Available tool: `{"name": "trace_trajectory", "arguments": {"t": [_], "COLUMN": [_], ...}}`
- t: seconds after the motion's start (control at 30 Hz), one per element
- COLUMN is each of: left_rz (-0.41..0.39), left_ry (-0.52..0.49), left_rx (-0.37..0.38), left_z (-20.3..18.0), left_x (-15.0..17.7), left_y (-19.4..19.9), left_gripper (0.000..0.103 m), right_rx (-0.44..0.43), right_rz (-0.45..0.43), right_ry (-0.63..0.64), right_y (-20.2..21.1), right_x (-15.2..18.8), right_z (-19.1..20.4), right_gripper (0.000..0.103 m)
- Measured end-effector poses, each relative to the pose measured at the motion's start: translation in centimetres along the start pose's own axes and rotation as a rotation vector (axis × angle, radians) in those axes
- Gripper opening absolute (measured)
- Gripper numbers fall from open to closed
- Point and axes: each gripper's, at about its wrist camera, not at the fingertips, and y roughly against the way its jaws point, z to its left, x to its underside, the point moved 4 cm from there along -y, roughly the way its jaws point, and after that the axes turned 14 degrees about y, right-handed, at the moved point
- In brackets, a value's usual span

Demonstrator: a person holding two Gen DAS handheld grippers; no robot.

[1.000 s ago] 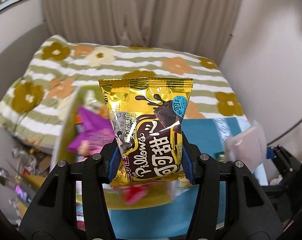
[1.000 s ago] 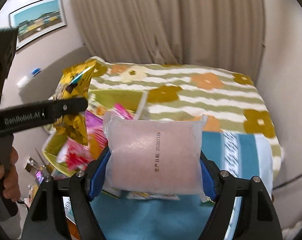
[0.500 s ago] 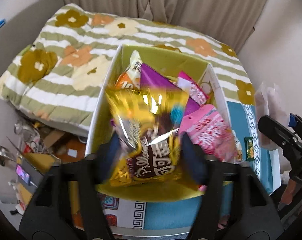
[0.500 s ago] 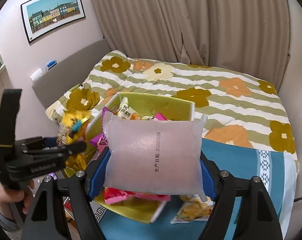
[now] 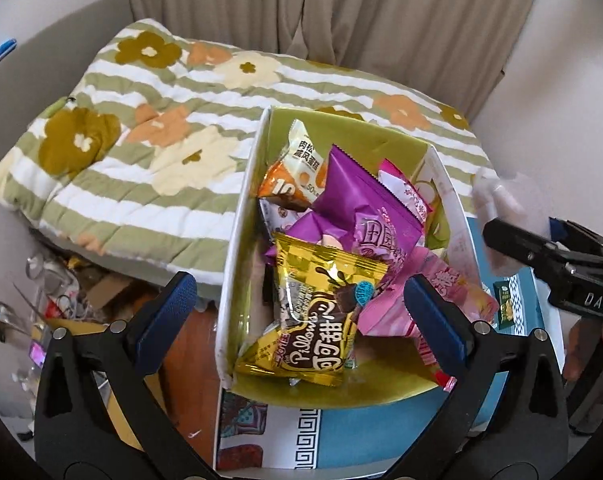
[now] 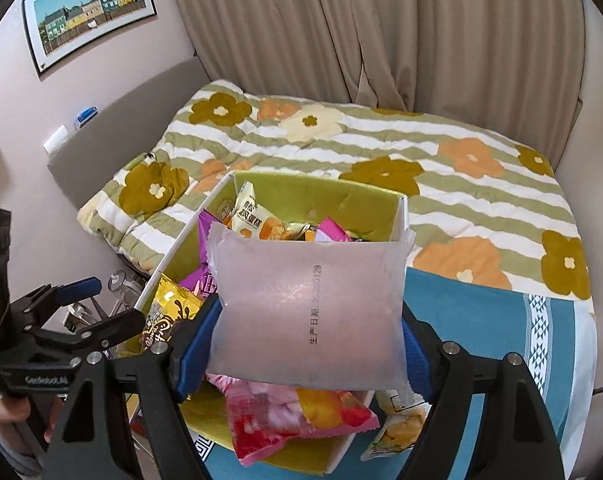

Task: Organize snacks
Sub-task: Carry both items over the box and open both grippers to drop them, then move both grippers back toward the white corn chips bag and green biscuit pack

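A green-lined box (image 5: 245, 216) with white walls holds several snack packets. A gold chocolate-pillow packet (image 5: 317, 320) lies loose at its near end. My left gripper (image 5: 301, 312) hovers just above that packet, its jaws opening wide and touching nothing. Over the box's near right part hangs a translucent pinkish packet (image 6: 309, 264) between the blue pads of my right gripper (image 6: 307, 312). Those jaws are opening, but both pads still touch the packet. The left gripper (image 6: 109, 304) shows at the left of the right wrist view.
The box stands on a blue cloth (image 6: 481, 320) at the foot of a bed with a striped floral quilt (image 6: 421, 152). A small snack packet (image 6: 401, 428) lies on the cloth beside the box. Floor clutter (image 5: 53, 280) sits to the left.
My left gripper let go of the gold packet, which dropped into the box, and its jaws spread wide. Both grippers moved in over the box, the right one still carrying its packet.
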Motion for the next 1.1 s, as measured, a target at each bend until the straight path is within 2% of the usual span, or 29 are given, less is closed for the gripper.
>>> {"name": "trace_trajectory", "arguments": {"t": [0.07,0.13,0.17,0.23,0.43,0.67,1.1], "left_rz": [0.005,0.012,0.014,0.017,0.013,-0.038,-0.122], "left_ry": [-0.002,0.000,0.000,0.000,0.001,-0.010,-0.061], "left_rx": [-0.004,-0.002,-0.002,-0.003,-0.009,-0.011,0.012], "left_z": [0.3,0.4,0.5,0.5,0.0,-2.1,-10.1], "left_x": [0.0,0.2,0.2,0.5,1.1,1.8,5.0], "left_y": [-0.1,-0.2,-0.2,-0.3,0.0,2.7,6.6], "left_gripper": [0.102,0.102,0.102,0.102,0.102,0.103,0.103], "right_rx": [-0.010,-0.010,-0.010,0.008,0.034,0.054,0.109], "right_rz": [0.007,-0.017,-0.019,-0.023,-0.020,-0.072,-0.162], "right_ry": [-0.005,-0.021,-0.023,-0.028,-0.047,-0.042,-0.082], "right_y": [-0.5,-0.3,-0.3,-0.1,0.9,4.1,11.2], "right_x": [0.0,0.3,0.5,1.0,2.4,3.1,6.7], "right_z": [0.3,0.4,0.3,0.3,-0.3,-0.8,-6.1], "right_gripper": [0.085,0.086,0.093,0.099,0.099,0.099,0.099]}}
